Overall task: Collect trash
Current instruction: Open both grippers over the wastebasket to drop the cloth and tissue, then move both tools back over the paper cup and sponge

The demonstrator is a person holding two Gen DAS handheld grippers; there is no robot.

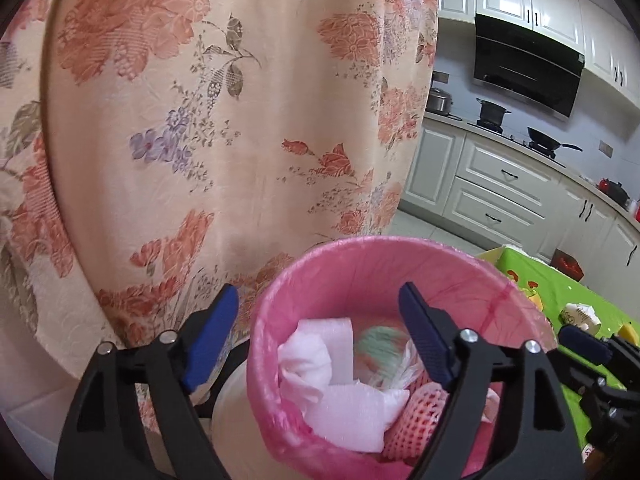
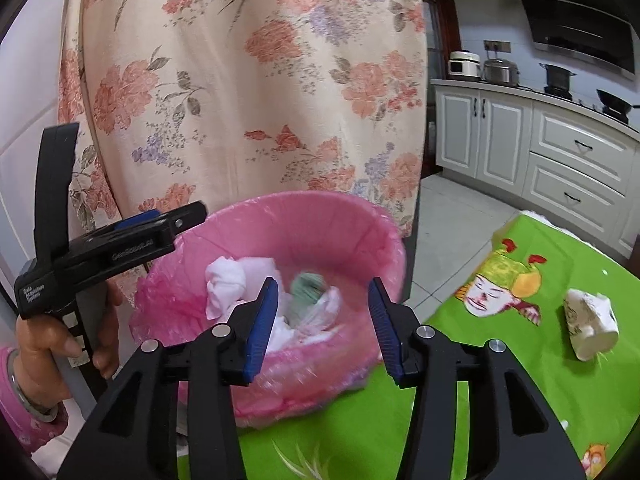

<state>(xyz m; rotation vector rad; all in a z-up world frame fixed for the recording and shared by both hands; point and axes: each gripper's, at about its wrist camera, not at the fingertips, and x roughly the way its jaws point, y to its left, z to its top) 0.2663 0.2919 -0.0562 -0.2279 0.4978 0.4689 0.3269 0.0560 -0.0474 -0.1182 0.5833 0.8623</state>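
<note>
A bin lined with a pink bag [image 1: 360, 268] [image 2: 352, 224] stands at the edge of the green tablecloth. It holds white tissues [image 1: 308, 364] [image 2: 224, 280], a blurred green-white item [image 1: 380, 346] [image 2: 306, 286] and a pink foam net [image 1: 416, 412]. My left gripper [image 1: 320, 340] is open over the bin's left rim, empty. My right gripper [image 2: 324, 320] is open above the bin's near side, empty. A crumpled white paper cup [image 2: 588, 324] [image 1: 580, 316] lies on the cloth to the right.
A floral curtain [image 1: 200, 120] [image 2: 248, 80] hangs behind the bin. The green tablecloth [image 2: 500, 380] has cartoon prints. White kitchen cabinets [image 2: 560, 160], pots and a range hood [image 1: 528, 64] stand at the right. My left gripper [image 2: 120, 240] shows at the left of the right wrist view.
</note>
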